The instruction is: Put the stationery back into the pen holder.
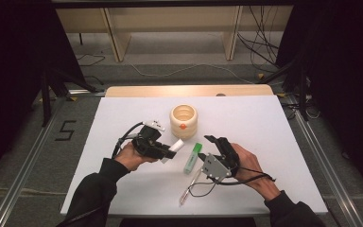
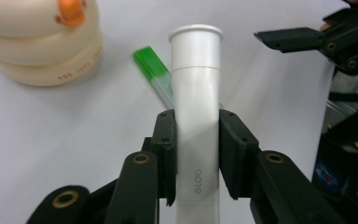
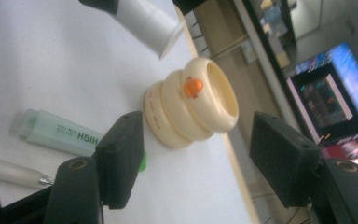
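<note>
Tool, left [image 1: 163, 150]: two black jaws closed on the barrel of a white glue stick [image 2: 196, 116], gripped at mid-length, capped end pointing away from the hand. Tool, right [image 1: 217, 151]: jaws standing wide, nothing between them, hovering above the surface [image 1: 264, 142].

Items, largest first:

1. Surface: white, flat, carrying everything below.
2. Cream holder [image 1: 183, 120]: ribbed, round, open at the top, small orange knob on its side; stands just beyond the left tool. Probably light, rigid plastic, and likely to tip if nudged at the rim.
3. Glue stick: held clear of the surface, between holder and highlighter. Judged light and stiff; the smooth, round barrel could twist or slide in the pads, so a grip across the middle, below the cap seam, looks soundest. Gripping the cap alone risks pulling it off.
4. Green highlighter [image 1: 193, 157]: lying flat between the two tools.
5. Pen [image 1: 190, 188]: thin, lying near the right tool.
</note>
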A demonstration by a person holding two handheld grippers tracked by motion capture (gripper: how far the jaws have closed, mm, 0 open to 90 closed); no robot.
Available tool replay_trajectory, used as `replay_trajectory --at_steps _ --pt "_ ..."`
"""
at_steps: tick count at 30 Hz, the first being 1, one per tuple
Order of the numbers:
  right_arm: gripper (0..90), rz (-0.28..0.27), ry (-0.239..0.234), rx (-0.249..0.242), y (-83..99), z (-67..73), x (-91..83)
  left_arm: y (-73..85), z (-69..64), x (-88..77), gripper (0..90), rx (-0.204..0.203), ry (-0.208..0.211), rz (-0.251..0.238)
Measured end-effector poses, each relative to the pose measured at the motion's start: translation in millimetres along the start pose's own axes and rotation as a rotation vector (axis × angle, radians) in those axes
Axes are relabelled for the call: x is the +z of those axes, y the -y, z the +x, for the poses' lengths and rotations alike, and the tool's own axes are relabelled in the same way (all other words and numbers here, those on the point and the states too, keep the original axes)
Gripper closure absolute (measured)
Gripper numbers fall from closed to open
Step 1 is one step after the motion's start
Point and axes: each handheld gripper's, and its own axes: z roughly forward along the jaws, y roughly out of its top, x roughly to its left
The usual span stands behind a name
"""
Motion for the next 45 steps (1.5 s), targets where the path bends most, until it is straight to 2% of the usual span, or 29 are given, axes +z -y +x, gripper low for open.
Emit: replay_trajectory --at_steps 1,3,12,19,24,27,31,33,36,39,45 --pt "35.3 0.005 0.005 0.036 1.6 -1.4 0.3 0.4 0.7 -1.0 70.0 -0.012 -0.007 -0.020" --pt "34.8 0.010 -0.023 0.104 5.0 -5.6 0.3 0.6 3.3 -3.2 70.1 -0.017 -0.026 -0.050" --pt "33.2 0.009 -0.106 0.347 17.0 -17.3 1.5 2.7 10.1 -14.0 70.0 -0.080 -0.092 -0.176" --pt "32.5 -0.002 -0.160 0.498 26.4 -23.7 0.8 3.9 13.2 -21.3 70.0 -0.110 -0.140 -0.265" --pt "32.2 -0.009 -0.172 0.567 32.3 -24.8 -4.3 1.9 17.1 -27.6 69.9 -0.146 -0.166 -0.339" --pt "31.7 -0.009 -0.185 0.613 36.9 -23.3 -6.8 0.5 17.7 -27.5 70.0 -0.158 -0.185 -0.366" --pt "31.6 -0.014 -0.207 0.676 43.2 -23.9 -10.1 -2.7 22.2 -26.8 70.0 -0.178 -0.192 -0.401" --pt "31.6 -0.018 -0.210 0.694 45.2 -24.0 -12.0 -5.8 23.6 -26.9 70.0 -0.204 -0.185 -0.426" --pt "31.3 -0.020 -0.216 0.718 48.1 -23.4 -16.6 -14.1 23.7 -26.2 70.0 -0.211 -0.177 -0.463" --pt "30.8 -0.023 -0.219 0.733 51.6 -22.6 -21.5 -24.2 24.6 -21.5 69.9 -0.201 -0.183 -0.458" --pt "30.4 -0.037 -0.237 0.808 61.2 -24.9 -30.5 -39.0 26.8 -11.7 69.9 -0.194 -0.196 -0.461"
